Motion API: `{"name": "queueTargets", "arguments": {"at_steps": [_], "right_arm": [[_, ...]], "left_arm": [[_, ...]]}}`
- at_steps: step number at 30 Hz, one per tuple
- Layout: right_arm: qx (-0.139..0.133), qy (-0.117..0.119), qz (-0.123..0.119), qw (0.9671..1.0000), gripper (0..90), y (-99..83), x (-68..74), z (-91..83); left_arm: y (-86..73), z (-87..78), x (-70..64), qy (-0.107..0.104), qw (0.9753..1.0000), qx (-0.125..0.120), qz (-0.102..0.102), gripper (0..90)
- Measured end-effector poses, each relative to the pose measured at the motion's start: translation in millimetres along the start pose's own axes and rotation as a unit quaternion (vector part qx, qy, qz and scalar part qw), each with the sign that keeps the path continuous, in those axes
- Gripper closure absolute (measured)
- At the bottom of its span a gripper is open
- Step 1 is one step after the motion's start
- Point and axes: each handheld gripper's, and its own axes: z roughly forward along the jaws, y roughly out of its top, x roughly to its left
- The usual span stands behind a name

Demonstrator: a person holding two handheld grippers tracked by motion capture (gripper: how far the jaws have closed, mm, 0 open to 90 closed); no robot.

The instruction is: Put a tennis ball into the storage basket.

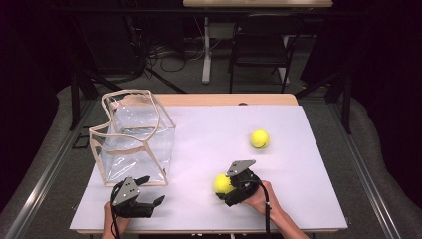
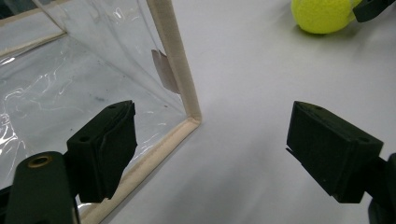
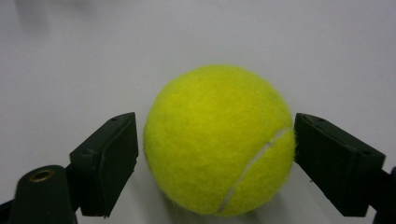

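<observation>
Right now the near tennis ball point(image 3: 219, 140) sits on the white table point(image 1: 209, 134) right between the two wide-open jaws of the right gripper point(image 1: 225, 190), not squeezed yet, while the left gripper point(image 1: 149, 191) waits open and empty by the clear bag point(image 1: 134, 139).

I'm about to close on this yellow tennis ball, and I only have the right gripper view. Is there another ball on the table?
Observer: Yes, a second yellow felt tennis ball lies farther back on the white table.
Operator: Any container nearby?
Observer: A clear plastic box-shaped bag with beige trim stands open on the table's left side.
Operator: And the left tongs?
Observer: The left tongs are open at the bag's near corner, holding nothing.
</observation>
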Motion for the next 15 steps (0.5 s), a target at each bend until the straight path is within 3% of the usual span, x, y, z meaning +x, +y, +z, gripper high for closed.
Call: {"name": "queueTargets", "arguments": {"at_steps": [8, 15], "right_arm": [[0.009, -0.005, -0.003, 0.9999, 24.3, -0.7, 0.5, 2.7], [0.008, -0.011, -0.015, 0.9998, 25.7, -0.1, 2.3, 1.3]], "left_arm": [[-0.4, -0.2, -0.1, 0.0, 1.0, 0.001, 0.0, 16.0], [-0.8, -1.5, -0.8, 0.0, 1.0, -0.002, 0.0, 16.0]]}}
